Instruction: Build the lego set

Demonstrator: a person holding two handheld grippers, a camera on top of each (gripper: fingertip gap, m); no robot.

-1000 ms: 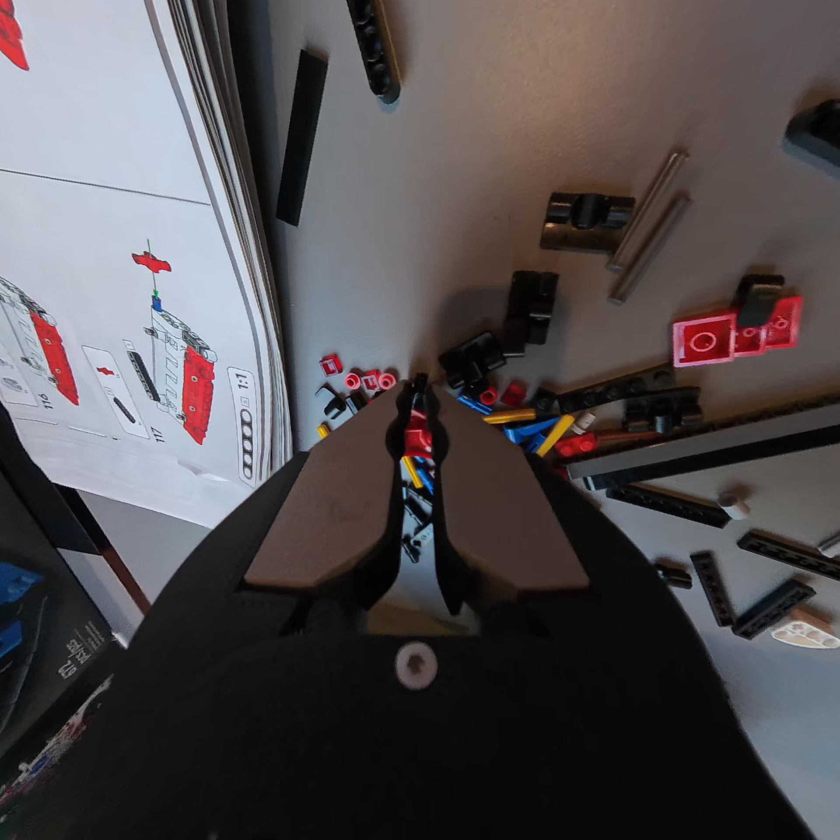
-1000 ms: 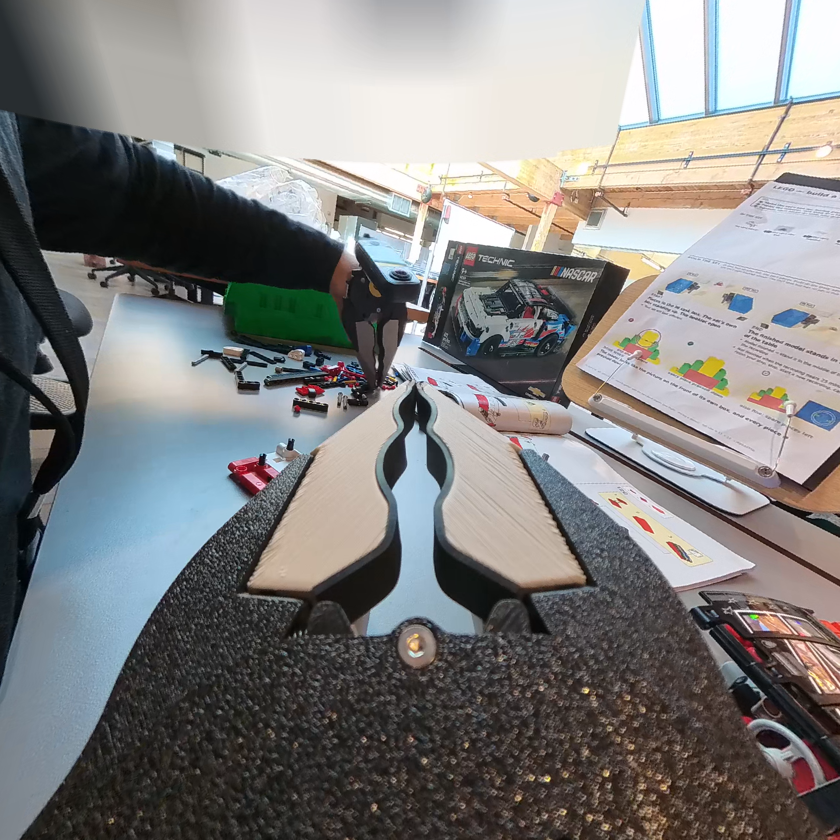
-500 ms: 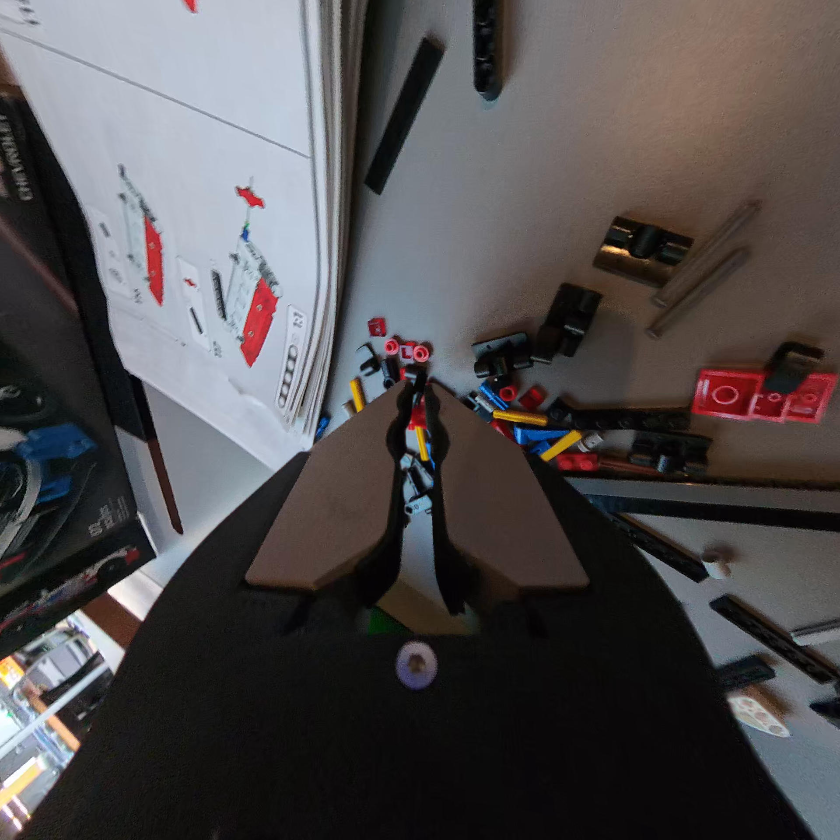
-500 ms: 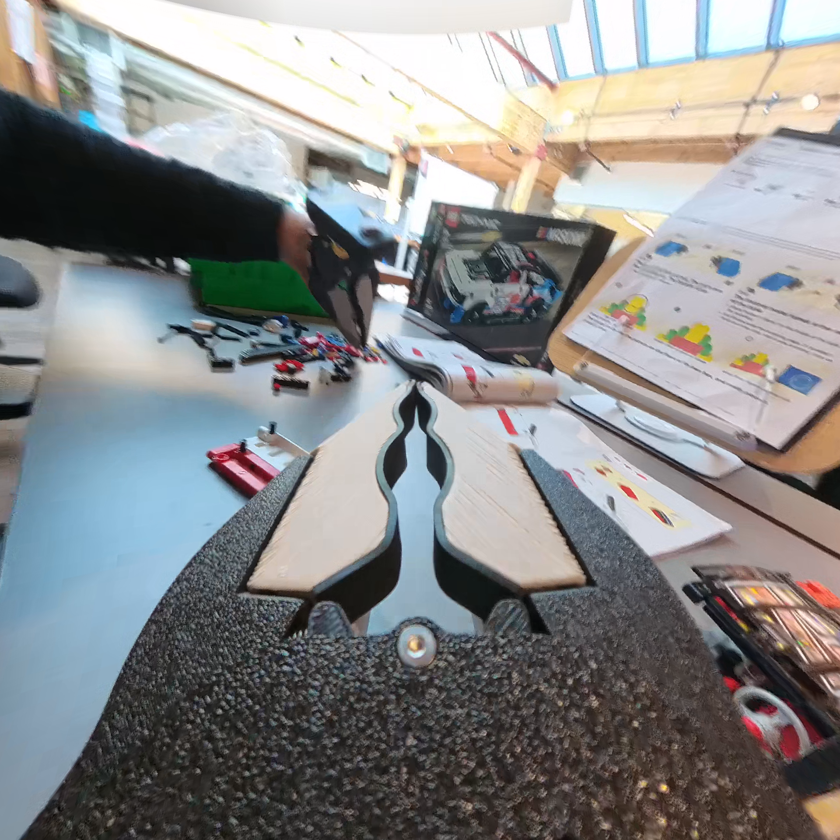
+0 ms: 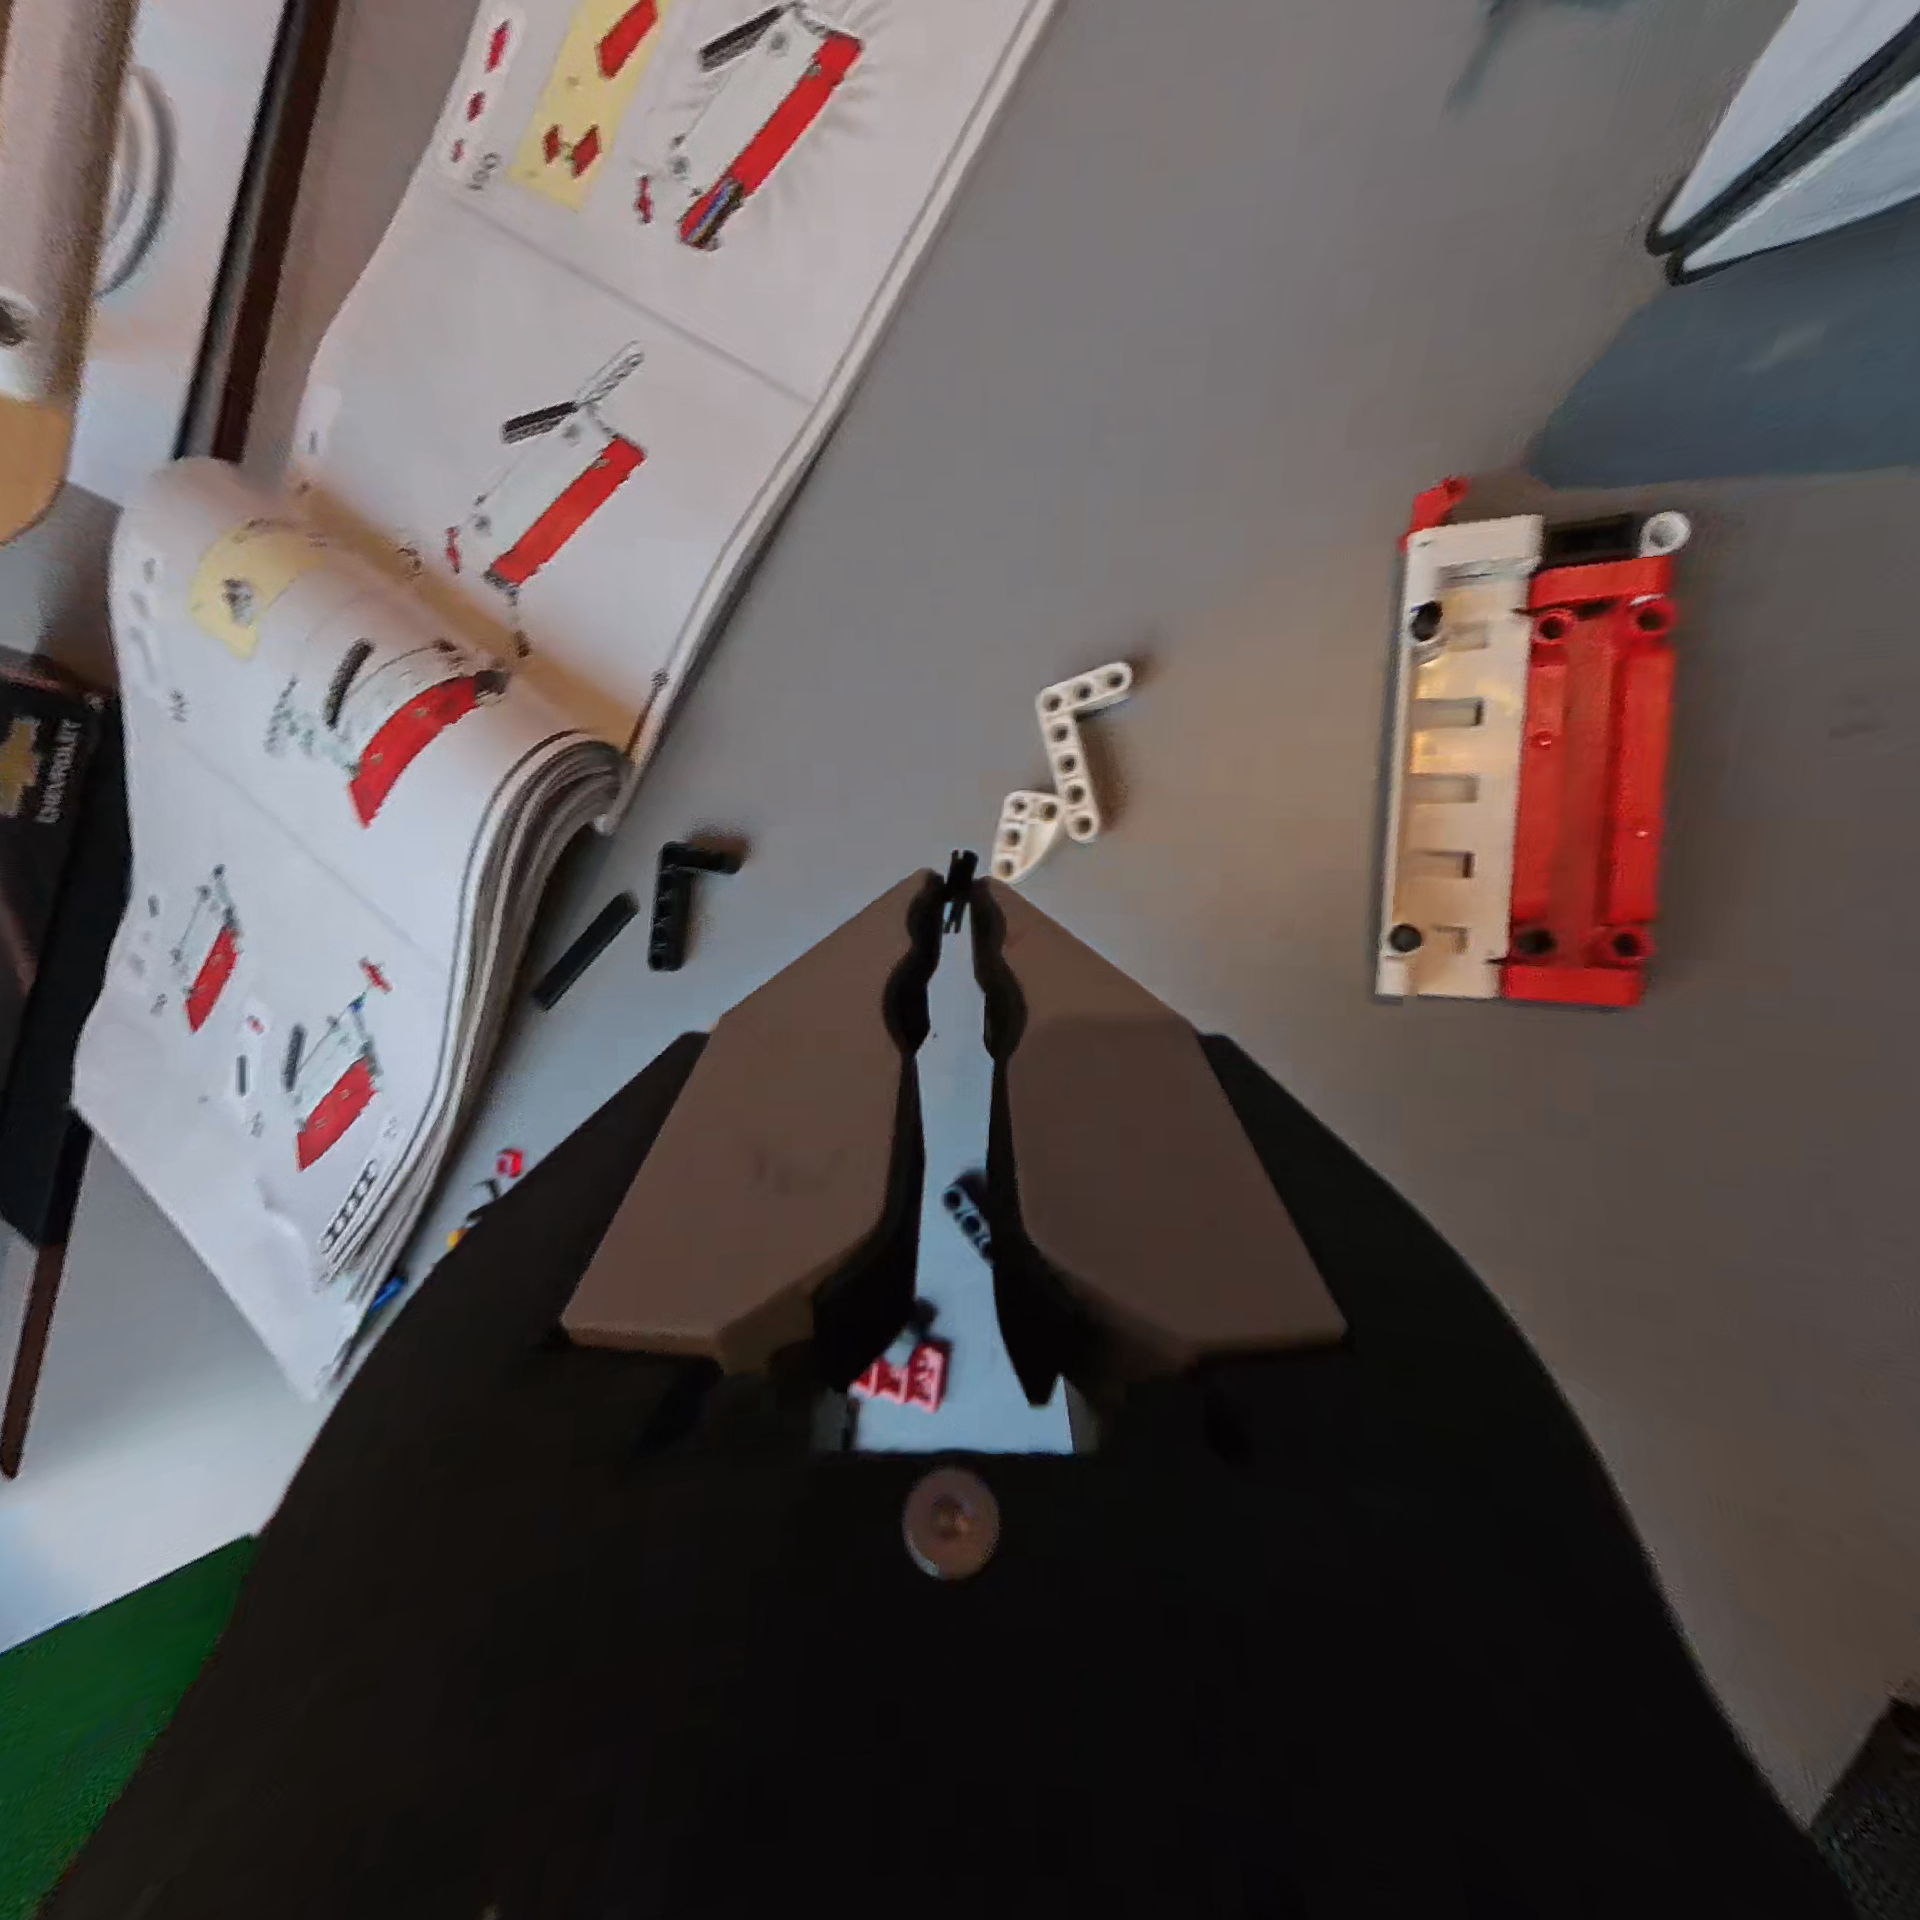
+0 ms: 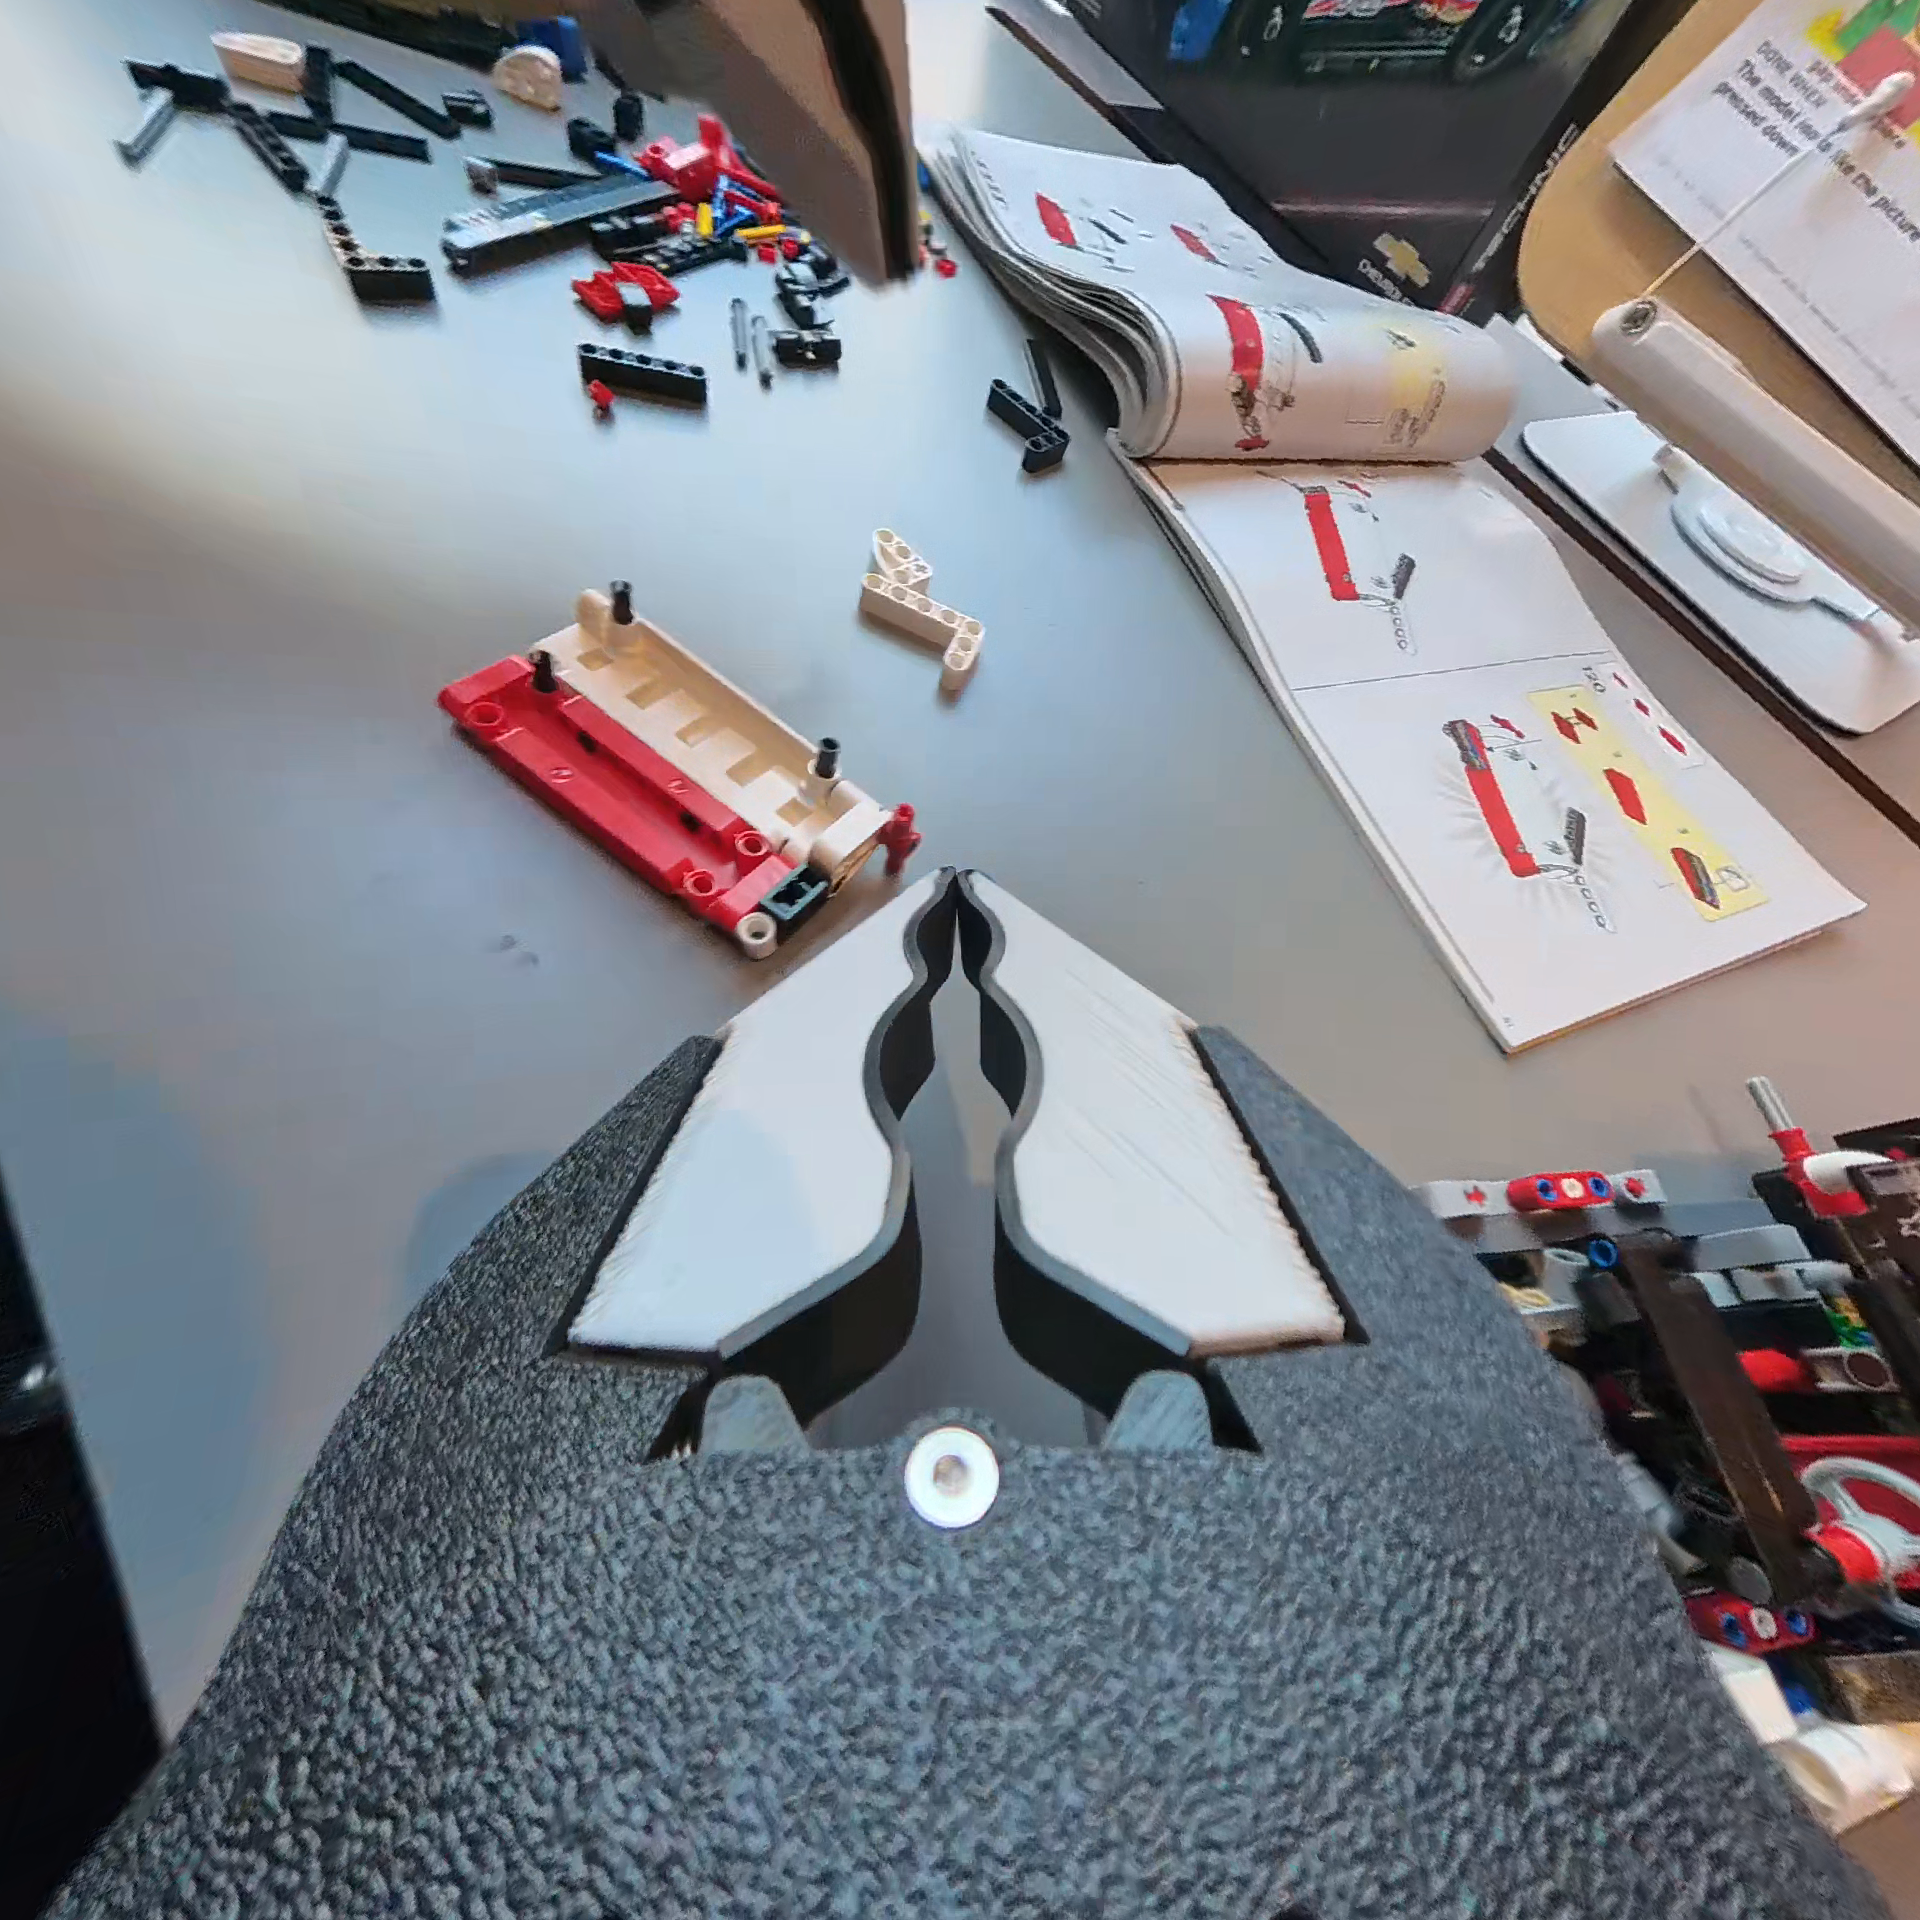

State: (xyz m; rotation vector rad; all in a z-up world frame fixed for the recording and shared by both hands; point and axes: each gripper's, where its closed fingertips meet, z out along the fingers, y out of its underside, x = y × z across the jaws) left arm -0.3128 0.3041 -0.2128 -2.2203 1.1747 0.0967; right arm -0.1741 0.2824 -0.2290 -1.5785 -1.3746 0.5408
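Left gripper (image 5: pixel 958 902) above a grey table (image 5: pixel 1195 364), its fingertips pinched on a small black pin (image 5: pixel 957 891). Just beyond the tips lie a white angled beam (image 5: pixel 1075 750) and a small white curved piece (image 5: pixel 1027 819); well to the right rests a red-and-white panel assembly (image 5: pixel 1525 764). At left, an open instruction booklet (image 5: pixel 499 582), with a black L-shaped beam (image 5: pixel 681 900) and a black bar (image 5: pixel 585 950) beside its edge.

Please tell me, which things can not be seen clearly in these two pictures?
- Left wrist view: black pin in the left gripper is too small to identify.
- Right wrist view: left gripper is cut off by the top edge.
- Right wrist view: partly built model is blurred and cut off at the right edge.
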